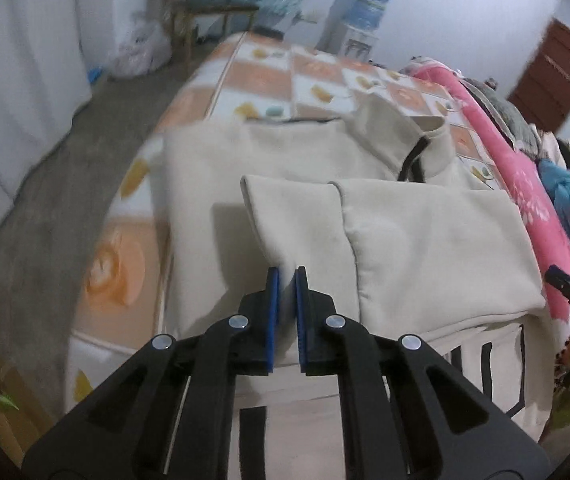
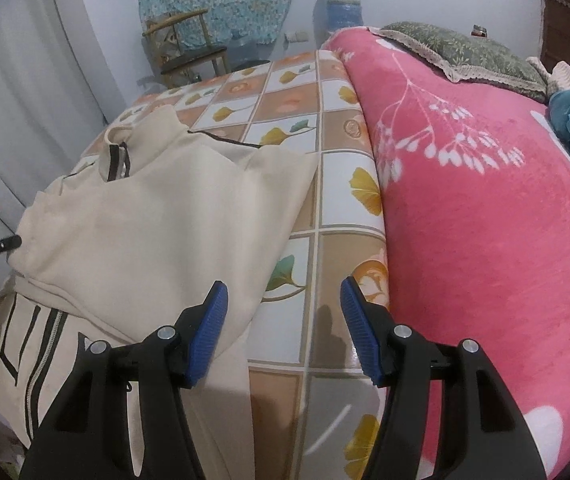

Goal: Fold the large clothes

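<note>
Cream fabric fills the middle of both views: a large zip-up jacket [image 1: 325, 168] with dark trim lies spread on a bed covered by a tiled sheet [image 2: 293, 112] of orange and white squares with leaf prints. The jacket's collar points away from the cameras, and its striped, zippered hem hangs over the near edge of the bed.

In the left wrist view, the left gripper [image 1: 287, 276] has its blue-padded jaws pressed together on the end of a sleeve [image 1: 297, 220], which is lifted and laid across the jacket's body. A fold of the sleeve cloth sits pinched between the pads.

In the right wrist view, the right gripper [image 2: 284, 292] has its jaws standing about half open, with nothing between them. The left jaw hovers over the jacket's right edge, while the right jaw hangs over bare sheet, near a pink floral blanket [image 2: 485, 220] heaped alongside.
</note>
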### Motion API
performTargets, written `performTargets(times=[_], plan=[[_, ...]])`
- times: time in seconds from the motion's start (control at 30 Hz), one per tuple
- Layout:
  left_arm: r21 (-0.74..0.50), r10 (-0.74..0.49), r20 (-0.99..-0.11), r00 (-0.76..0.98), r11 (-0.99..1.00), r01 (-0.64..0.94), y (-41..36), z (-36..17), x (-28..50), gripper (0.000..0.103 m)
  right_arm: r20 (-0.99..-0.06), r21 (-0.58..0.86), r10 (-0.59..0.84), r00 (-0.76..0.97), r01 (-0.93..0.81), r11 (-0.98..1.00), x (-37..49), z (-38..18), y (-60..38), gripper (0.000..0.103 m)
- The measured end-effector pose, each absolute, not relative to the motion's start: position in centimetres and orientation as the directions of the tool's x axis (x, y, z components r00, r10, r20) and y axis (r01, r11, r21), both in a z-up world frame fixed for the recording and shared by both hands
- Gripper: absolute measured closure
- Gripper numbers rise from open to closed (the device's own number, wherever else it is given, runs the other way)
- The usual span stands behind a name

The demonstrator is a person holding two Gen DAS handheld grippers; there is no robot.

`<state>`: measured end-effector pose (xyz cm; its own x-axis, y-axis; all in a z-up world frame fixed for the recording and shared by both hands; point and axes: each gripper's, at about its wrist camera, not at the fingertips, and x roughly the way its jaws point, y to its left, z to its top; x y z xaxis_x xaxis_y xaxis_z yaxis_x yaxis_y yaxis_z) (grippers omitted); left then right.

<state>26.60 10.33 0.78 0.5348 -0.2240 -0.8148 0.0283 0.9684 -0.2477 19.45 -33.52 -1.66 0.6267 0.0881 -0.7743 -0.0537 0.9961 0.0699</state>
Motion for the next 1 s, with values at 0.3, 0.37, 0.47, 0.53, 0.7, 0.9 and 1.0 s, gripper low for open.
performTargets(times=[0.3,0.37,0.47,0.53,0.7,0.9,1.0], plan=[[-0.238,-0.221,-0.803,0.553,0.970,0.044,10.0,0.4,25.3,0.095,-0.790,0.150,0.137,0.597,-0.028,0.988,24.4,-0.5,-34.2,0.046],[-0.252,-0.227,-0.801,0.553,0.967,0.033,10.4,0.0,25.0,0.095,-0.809,0.176,0.137,0.572,0.012,0.984,26.6,-1.1,-34.7,0.048],[-0.264,-0.236,-0.793,0.561,0.964,0.032,10.7,-0.3,24.6,0.095,-0.835,0.172,0.117,0.538,0.054,0.984,29.8,-2.5,-35.1,0.059],[-0.261,-0.233,-0.796,0.558,0.965,0.031,10.9,-0.6,24.5,0.095,-0.830,0.145,0.094,0.550,0.051,0.988,31.3,-2.8,-34.9,0.063],[-0.256,-0.231,-0.792,0.564,0.966,0.037,11.1,-1.1,24.4,0.095,-0.826,0.120,0.086,0.557,0.026,0.992,32.6,-2.7,-34.2,0.097],[-0.204,-0.195,-0.755,0.626,0.977,0.059,10.9,0.6,23.2,0.096,-0.751,0.131,0.090,0.654,0.014,0.991,30.5,-0.3,-34.8,0.098],[-0.201,-0.184,-0.785,0.591,0.979,0.037,11.1,-0.7,24.0,0.096,-0.768,0.101,0.063,0.637,0.024,0.995,31.0,-1.4,-34.7,0.098]])
